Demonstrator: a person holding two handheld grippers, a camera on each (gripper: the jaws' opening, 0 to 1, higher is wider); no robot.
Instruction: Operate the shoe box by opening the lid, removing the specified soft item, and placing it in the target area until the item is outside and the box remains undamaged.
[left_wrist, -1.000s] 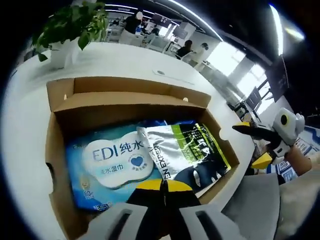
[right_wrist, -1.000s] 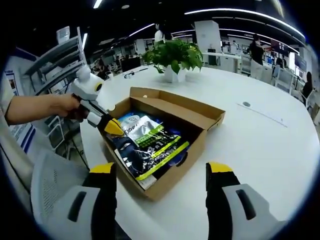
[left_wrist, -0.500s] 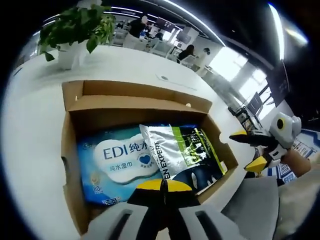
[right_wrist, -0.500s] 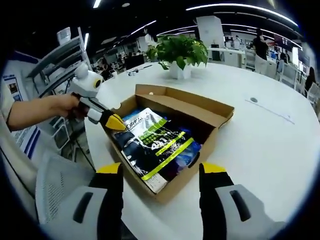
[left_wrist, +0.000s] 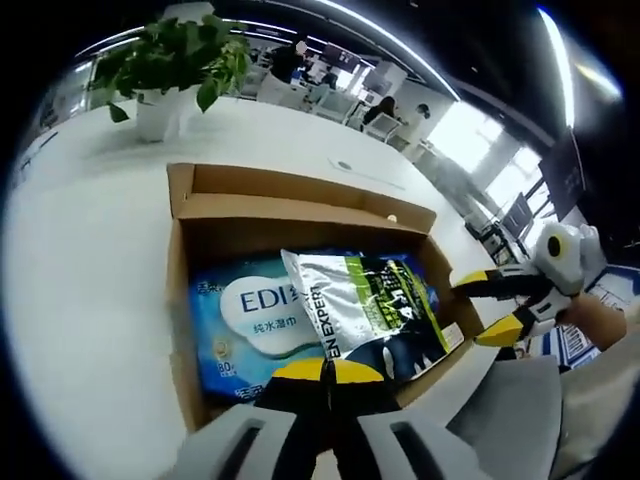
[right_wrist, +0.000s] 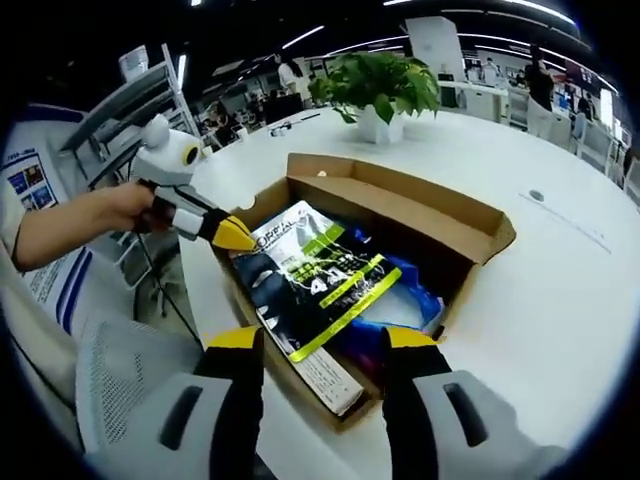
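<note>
An open cardboard shoe box (left_wrist: 300, 185) (right_wrist: 420, 205) lies on a white round table (left_wrist: 90, 260). Inside are a blue EDI wet-wipes pack (left_wrist: 245, 310) and, on top of it, a soft silver, black and green bag (left_wrist: 385, 305) (right_wrist: 320, 280). My left gripper (left_wrist: 325, 370) is shut on the bag's edge; in the right gripper view its yellow tip (right_wrist: 235, 233) sits at the bag's corner. The bag tilts up over the box's near wall. My right gripper (right_wrist: 325, 340) (left_wrist: 490, 308) is open at the box's near side, the bag's lower end between its jaws, not touching.
A potted plant (left_wrist: 175, 70) (right_wrist: 385, 90) stands on the table beyond the box. A hand (right_wrist: 120, 210) holds the left gripper. A grey mesh chair (right_wrist: 110, 390) is below the table edge. Shelves (right_wrist: 130, 100) and desks with people lie farther off.
The bag has slid across the wipes pack with my shut left gripper and now rises over the box wall. My right gripper has come closer to the box, its jaws somewhat narrower.
</note>
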